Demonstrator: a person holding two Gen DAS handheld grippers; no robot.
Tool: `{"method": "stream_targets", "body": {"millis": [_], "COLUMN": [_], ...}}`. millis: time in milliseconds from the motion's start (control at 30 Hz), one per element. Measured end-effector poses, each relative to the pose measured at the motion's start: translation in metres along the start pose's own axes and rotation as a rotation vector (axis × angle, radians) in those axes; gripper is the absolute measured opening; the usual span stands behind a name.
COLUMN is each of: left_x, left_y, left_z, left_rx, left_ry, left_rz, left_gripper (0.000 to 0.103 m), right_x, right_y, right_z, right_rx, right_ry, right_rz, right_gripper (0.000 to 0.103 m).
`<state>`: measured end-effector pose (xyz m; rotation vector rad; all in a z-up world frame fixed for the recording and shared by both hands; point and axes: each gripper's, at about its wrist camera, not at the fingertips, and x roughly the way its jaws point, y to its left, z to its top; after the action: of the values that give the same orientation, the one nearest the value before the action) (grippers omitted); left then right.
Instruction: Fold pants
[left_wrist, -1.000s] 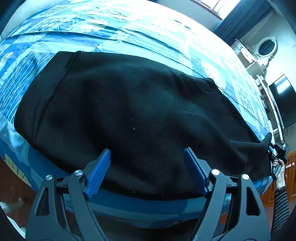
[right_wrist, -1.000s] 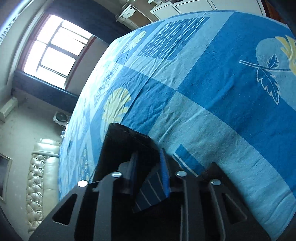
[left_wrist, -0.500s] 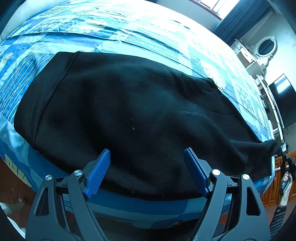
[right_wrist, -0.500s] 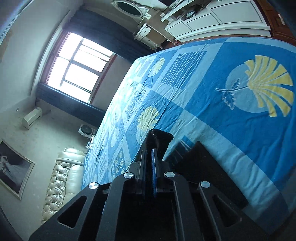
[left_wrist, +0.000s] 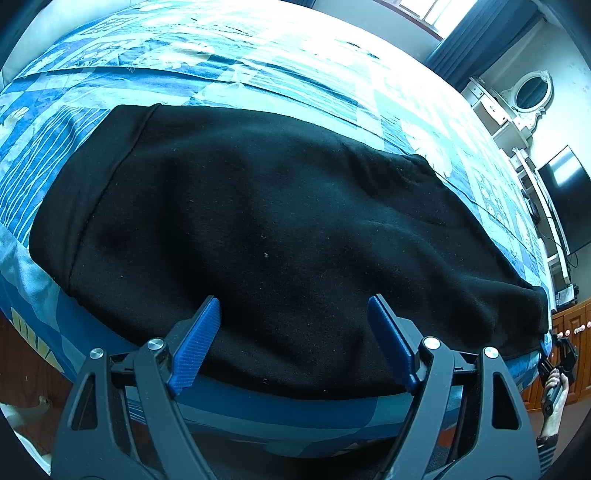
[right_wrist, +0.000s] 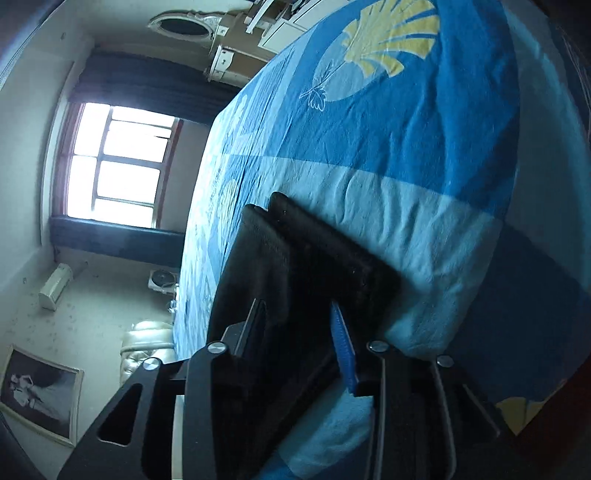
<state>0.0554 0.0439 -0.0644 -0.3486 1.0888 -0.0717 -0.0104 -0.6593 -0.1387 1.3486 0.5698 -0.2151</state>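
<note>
Daylight from the window (right_wrist: 110, 166) floods my left view: the far bedspread (left_wrist: 258, 48) bleaches almost white, while the black pants (left_wrist: 277, 240) swallow detail and show only faint creases and lint specks. That picture is sharp. My right view is dimmer and soft with motion blur, worst toward the right edge; its window panes are blown out. Both pictures bow strongly at the rim and end in dark, vignetted corners.
</note>
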Motion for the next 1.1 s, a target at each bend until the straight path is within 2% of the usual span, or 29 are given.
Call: {"method": "stream_targets", "body": {"millis": [100, 200, 267, 300, 400, 533, 600, 667, 733, 867, 900, 1000, 1067, 1100], "left_x": [0.0, 0.0, 0.001, 0.001, 0.001, 0.0, -0.001, 0.0, 0.0, 0.0, 0.001, 0.0, 0.0, 0.0], "left_y": [-0.001, 0.001, 0.001, 0.001, -0.001, 0.0, 0.001, 0.003, 0.004, 0.0, -0.001, -0.003, -0.002, -0.001], "left_z": [-0.001, -0.001, -0.002, -0.002, -0.003, -0.002, -0.002, -0.001, -0.001, -0.003, -0.003, -0.004, -0.003, -0.003], "left_rx": [0.012, 0.015, 0.017, 0.019, 0.038, 0.038, 0.028, 0.017, 0.013, 0.035, 0.044, 0.056, 0.049, 0.045], "left_ry": [0.0, -0.005, -0.009, -0.01, -0.008, -0.002, 0.0, 0.0, -0.003, -0.003, -0.002, 0.001, 0.001, 0.001], "left_rz": [0.005, -0.001, -0.002, 0.0, 0.013, 0.011, 0.003, -0.006, -0.011, 0.003, 0.007, 0.018, 0.013, 0.009], "left_gripper": [0.08, 0.08, 0.081, 0.081, 0.081, 0.081, 0.081, 0.081, 0.081, 0.081, 0.081, 0.081, 0.081, 0.081], "right_x": [0.004, 0.013, 0.018, 0.025, 0.025, -0.025, -0.045, -0.052, -0.047, -0.027, -0.024, -0.031, -0.043, -0.048], "right_y": [0.003, 0.012, 0.018, 0.02, 0.033, 0.063, 0.07, 0.063, 0.044, -0.019, -0.029, -0.032, -0.019, -0.009], "right_z": [0.001, 0.001, 0.001, 0.001, -0.002, 0.002, 0.003, 0.002, -0.001, -0.001, -0.001, 0.002, 0.004, 0.005], "right_rx": [0.029, -0.01, -0.048, -0.06, -0.078, -0.123, -0.16, -0.178, -0.178, -0.109, -0.091, -0.076, -0.143, -0.188], "right_ry": [-0.053, -0.071, -0.061, -0.031, -0.027, -0.092, -0.113, -0.103, -0.084, -0.047, -0.041, -0.017, -0.022, -0.043], "right_rz": [0.013, -0.016, -0.049, -0.047, -0.029, 0.077, 0.089, 0.061, -0.002, -0.115, -0.095, -0.063, -0.138, -0.189], "right_gripper": [0.054, 0.053, 0.031, 0.006, 0.006, 0.005, 0.005, 0.005, 0.005, 0.005, 0.005, 0.005, 0.012, 0.019]}}
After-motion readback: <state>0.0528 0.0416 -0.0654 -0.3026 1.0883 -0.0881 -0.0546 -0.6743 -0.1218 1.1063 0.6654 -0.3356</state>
